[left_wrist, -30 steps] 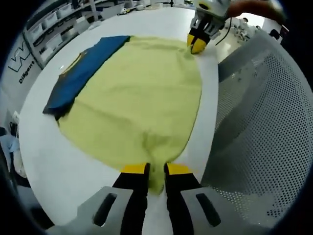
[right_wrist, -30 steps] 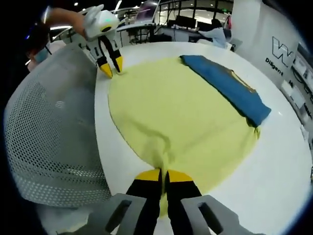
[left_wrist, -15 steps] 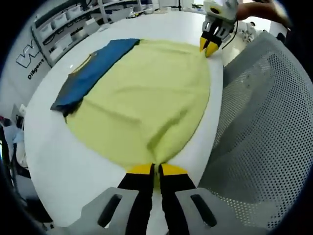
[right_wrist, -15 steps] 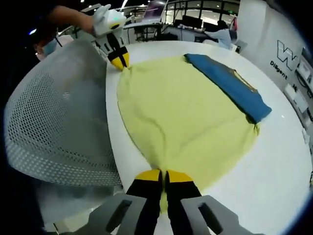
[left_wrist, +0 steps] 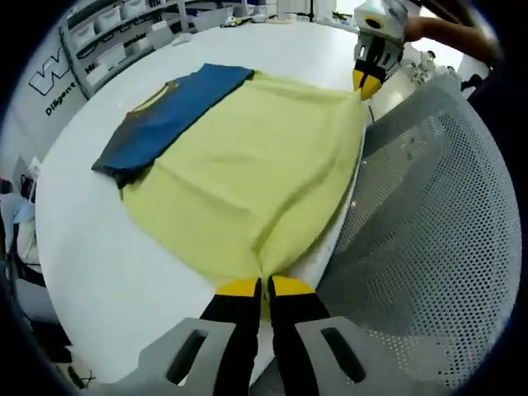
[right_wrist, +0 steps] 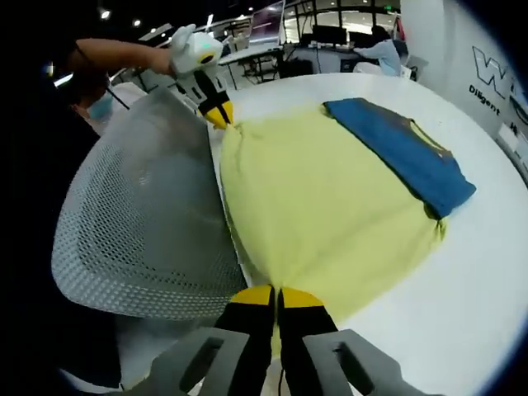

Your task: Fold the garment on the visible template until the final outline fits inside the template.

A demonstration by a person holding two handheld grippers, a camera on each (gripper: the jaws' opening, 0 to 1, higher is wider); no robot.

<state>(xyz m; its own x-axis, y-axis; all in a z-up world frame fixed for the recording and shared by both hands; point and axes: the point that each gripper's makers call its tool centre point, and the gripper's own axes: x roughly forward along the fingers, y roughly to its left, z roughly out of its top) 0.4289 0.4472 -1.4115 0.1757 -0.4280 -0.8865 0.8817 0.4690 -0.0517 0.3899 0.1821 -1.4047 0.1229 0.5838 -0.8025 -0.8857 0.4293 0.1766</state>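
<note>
A pale yellow garment (left_wrist: pixel 247 181) lies spread flat on the round white table (left_wrist: pixel 82 247). Its near hem is pulled taut at the table's edge. My left gripper (left_wrist: pixel 262 289) is shut on one corner of that hem. My right gripper (left_wrist: pixel 367 80) is shut on the other corner, at the top right of the left gripper view. In the right gripper view the yellow garment (right_wrist: pixel 330 214) runs from my right gripper (right_wrist: pixel 276 295) to my left gripper (right_wrist: pixel 219 115). A folded blue cloth (left_wrist: pixel 169 120) (right_wrist: pixel 412 153) lies along the garment's far edge, partly on it.
A grey mesh chair back (left_wrist: pixel 429 214) (right_wrist: pixel 140 223) stands right against the table's near edge, beside both grippers. A person's arm (right_wrist: pixel 115 56) holds the left gripper. Shelves with bins (left_wrist: pixel 107 41) and a lettered wall lie beyond the table.
My left gripper's jaws closed on the yellow hem. Both grippers drew the hem taut and toward the chair-side edge of the table. The blue cloth has stayed put.
</note>
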